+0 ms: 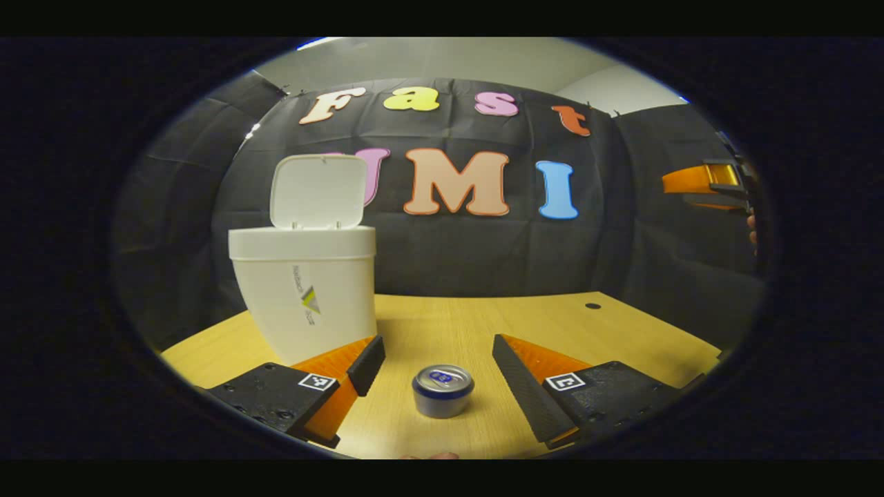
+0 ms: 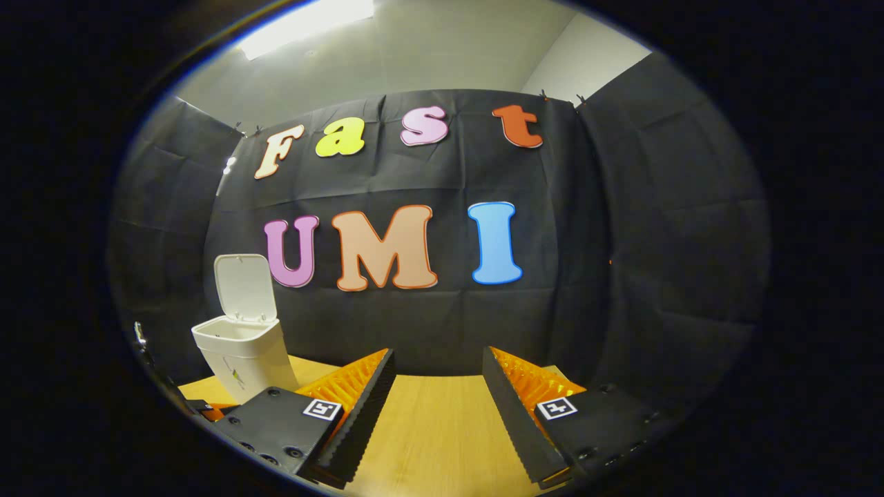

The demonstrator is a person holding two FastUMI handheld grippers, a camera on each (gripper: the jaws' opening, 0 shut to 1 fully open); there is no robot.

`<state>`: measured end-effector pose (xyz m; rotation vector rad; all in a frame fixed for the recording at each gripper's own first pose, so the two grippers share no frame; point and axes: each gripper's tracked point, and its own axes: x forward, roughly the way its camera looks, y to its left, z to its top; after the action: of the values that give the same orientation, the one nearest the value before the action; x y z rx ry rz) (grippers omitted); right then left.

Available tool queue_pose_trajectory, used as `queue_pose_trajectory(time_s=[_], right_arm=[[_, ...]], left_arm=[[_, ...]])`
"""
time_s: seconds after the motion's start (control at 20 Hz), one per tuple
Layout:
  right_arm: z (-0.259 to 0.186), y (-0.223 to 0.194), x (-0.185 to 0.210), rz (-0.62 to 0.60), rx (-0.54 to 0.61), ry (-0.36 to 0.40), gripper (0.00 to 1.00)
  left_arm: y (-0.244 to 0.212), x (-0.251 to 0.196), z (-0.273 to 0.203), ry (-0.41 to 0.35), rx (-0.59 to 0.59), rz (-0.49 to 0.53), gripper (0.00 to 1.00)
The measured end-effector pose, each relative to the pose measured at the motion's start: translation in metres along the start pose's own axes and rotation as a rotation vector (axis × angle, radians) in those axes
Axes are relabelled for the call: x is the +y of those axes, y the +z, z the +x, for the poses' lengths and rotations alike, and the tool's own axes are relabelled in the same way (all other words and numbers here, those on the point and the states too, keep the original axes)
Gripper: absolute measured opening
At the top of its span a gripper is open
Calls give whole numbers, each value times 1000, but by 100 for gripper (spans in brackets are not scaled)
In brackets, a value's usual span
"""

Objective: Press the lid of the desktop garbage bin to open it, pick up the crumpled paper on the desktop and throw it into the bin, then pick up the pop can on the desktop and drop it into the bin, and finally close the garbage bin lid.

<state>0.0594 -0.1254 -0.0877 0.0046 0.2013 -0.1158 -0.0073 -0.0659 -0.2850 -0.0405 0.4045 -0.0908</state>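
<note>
Left claw (image 1: 436,376): held low over the table (image 1: 621,331), its two fingers spread wide and gripping nothing. Item between them: one pop can (image 1: 443,391), upright on the table, top face up, in the gap with bare wood on either side, touching neither finger. It sits nearer the claw's base than its tips.

Garbage bin (image 1: 304,290): white, standing on the table just beyond the tip of the left claw's left-hand finger and a little to that side. Lid (image 1: 319,191) raised on its rear hinge, standing near upright above the rim, mouth open. A small mark on the front wall, not read.

Table: pale wood, with a small dark round hole (image 1: 592,305) ahead of the left claw and off to its right, near the far edge.

Right claw (image 2: 436,386): held higher, facing the black cloth wall, fingers spread wide with only bare table (image 2: 428,428) between them. From the left gripper view this claw (image 1: 711,181) shows far off to the right and well above the table, with part of a hand (image 1: 751,231) behind it.

From the right gripper view, the garbage bin (image 2: 245,355) stands ahead and off to the left of that claw, well apart from it, lid (image 2: 242,286) up. Whether anything lies inside the bin cannot be told.
</note>
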Motion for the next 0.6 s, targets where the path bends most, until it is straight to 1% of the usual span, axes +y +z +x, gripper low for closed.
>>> queue_pose_trajectory(time_s=[0.1,0.2,0.35,0.4,0.45,0.5,0.55,0.6], right_arm=[[-2,-12,-12,4,42,-5,87],[-2,-21,-16,-3,64,-7,87],[-6,-27,-18,-31,79,-3,87],[-7,-27,-18,-38,80,-2,87],[-8,-26,-19,-44,77,-2,87],[-8,-24,-20,-50,74,-6,87],[-10,-23,-21,-57,72,-10,87],[-12,-22,-22,-62,69,-13,87]], left_arm=[[-32,0,12,25,49,-8,94],[-58,0,24,46,100,-11,94],[-95,-3,38,49,196,-6,95],[-101,-3,42,52,217,-3,94],[-101,-1,45,57,213,-1,96],[-97,-1,48,54,199,-8,95],[-96,2,44,62,176,-11,86],[-93,0,48,54,175,-19,77]])
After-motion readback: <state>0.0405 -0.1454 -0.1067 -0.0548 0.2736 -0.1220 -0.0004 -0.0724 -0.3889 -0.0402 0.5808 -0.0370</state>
